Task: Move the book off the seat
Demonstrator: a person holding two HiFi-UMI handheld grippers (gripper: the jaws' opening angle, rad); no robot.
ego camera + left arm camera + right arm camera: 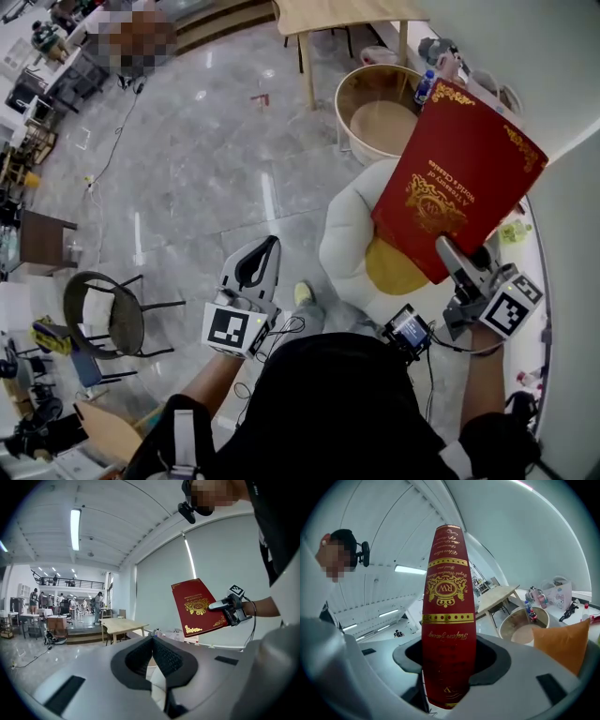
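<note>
Book (459,169) upright, spine pinched betw. R gripper (450,255) jaws; seat (342,234) below it. L gripper (270,246) alongside: jaws pressed together, empty.

Red book (464,159) held up over the white seat (347,234)
The right gripper (457,262) clamps the book's lower edge above the seat's yellow cushion (394,270); the left gripper (262,258), jaws together, hangs left of the seat; a round wooden tub (380,122) stands beyond it.

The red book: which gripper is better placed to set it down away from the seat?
Right. The right gripper grips the red book, clear above the seat; the left gripper is shut and empty.
</note>
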